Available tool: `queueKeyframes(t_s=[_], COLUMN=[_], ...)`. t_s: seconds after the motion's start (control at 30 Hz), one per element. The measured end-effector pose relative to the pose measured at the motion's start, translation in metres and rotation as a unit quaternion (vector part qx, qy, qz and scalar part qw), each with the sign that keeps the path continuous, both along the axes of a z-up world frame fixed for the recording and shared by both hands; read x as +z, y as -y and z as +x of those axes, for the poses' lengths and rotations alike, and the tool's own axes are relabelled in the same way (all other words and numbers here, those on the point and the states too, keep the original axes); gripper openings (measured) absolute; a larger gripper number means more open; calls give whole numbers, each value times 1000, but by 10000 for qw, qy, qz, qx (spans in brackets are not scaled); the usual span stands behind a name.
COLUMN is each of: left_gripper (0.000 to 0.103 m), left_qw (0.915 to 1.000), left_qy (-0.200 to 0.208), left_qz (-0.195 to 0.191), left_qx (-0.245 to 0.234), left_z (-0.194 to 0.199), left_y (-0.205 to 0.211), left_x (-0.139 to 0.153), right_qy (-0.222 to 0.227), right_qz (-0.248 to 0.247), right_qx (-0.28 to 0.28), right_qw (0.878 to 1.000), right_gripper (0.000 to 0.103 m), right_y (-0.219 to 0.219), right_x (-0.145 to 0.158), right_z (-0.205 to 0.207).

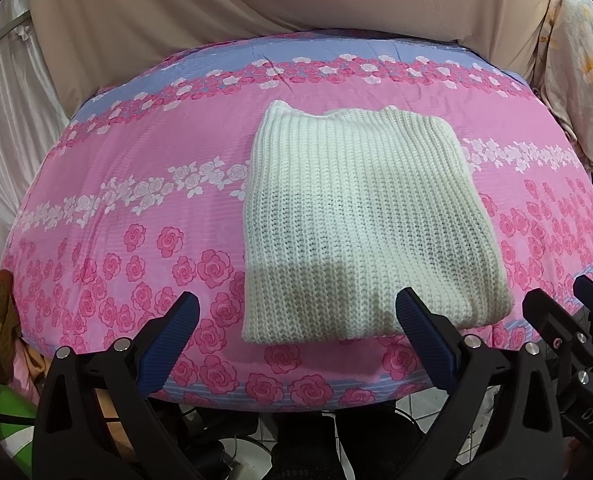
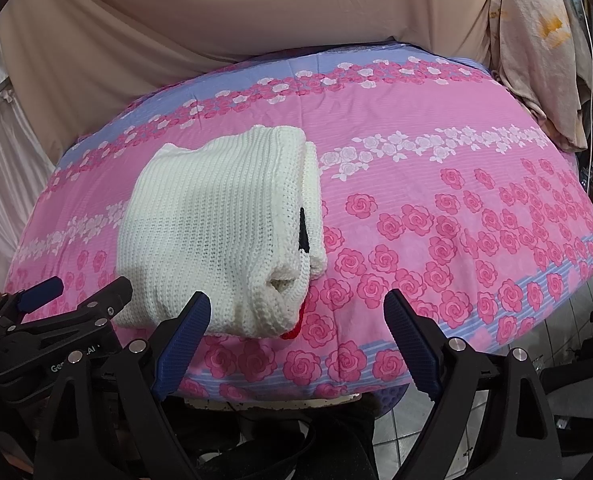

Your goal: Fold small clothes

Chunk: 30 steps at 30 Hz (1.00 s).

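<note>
A white knit sweater (image 1: 360, 216) lies folded into a thick rectangle on the desk, which is covered with a pink rose-print sheet (image 1: 136, 200). The sweater sits toward the near edge, left of the desk's middle in the right wrist view. A bit of black and a bit of red show at its right, layered side. The left gripper (image 1: 296, 320) hovers at the near edge with its blue-padded jaws spread wide, holding nothing. The right gripper (image 2: 296, 320) is likewise wide apart and empty, just beside the sweater's near right corner. A beige cloth (image 1: 256, 4) hangs behind the desk.
</note>
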<state>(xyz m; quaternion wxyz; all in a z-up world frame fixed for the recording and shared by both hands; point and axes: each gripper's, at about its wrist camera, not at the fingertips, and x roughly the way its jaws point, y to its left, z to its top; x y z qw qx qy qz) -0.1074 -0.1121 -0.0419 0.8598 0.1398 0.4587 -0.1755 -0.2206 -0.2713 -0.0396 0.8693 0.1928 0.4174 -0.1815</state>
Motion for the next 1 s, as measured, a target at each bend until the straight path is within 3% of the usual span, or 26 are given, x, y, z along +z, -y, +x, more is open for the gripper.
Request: queueKeyframes(t_s=[0.43, 0.57, 0.67, 0.8, 0.87, 0.9, 0.93, 1.0], left_gripper=[97, 98, 98, 98, 97, 92, 77, 59], left_qw=[10000, 9982, 9946, 9962, 9961, 9950, 9931, 9894], left_qy=[-59, -192, -506, -683, -740, -837, -970, -1161], left_qz=[2, -382, -477, -193, -285, -435, -620, -876], left_qx=[19, 411, 772, 507, 375, 321, 210, -27], left_z=[3, 46, 99, 124, 127, 129, 131, 132], left_y=[0, -17, -24, -5, 0, 1, 2, 5], left_x=[-2, -1, -22, -52, -57, -58, -59, -58], right_qy=[15, -117, -293, -578, -476, -390, -310, -91], right_qz=[-8, -108, 111, 692, 966, 1227, 1423, 1727], right_qx=[70, 15, -24, 126, 82, 59, 72, 185], right_qw=[10000, 9999, 9995, 9959, 9942, 9917, 9893, 9848], right_gripper=[86, 86, 86, 86, 86, 85, 68, 49], right_y=[4, 34, 63, 78, 78, 81, 81, 77], right_x=[-2, -20, -42, -77, -83, -87, -89, -87], right_z=[6, 42, 79, 117, 120, 119, 118, 117])
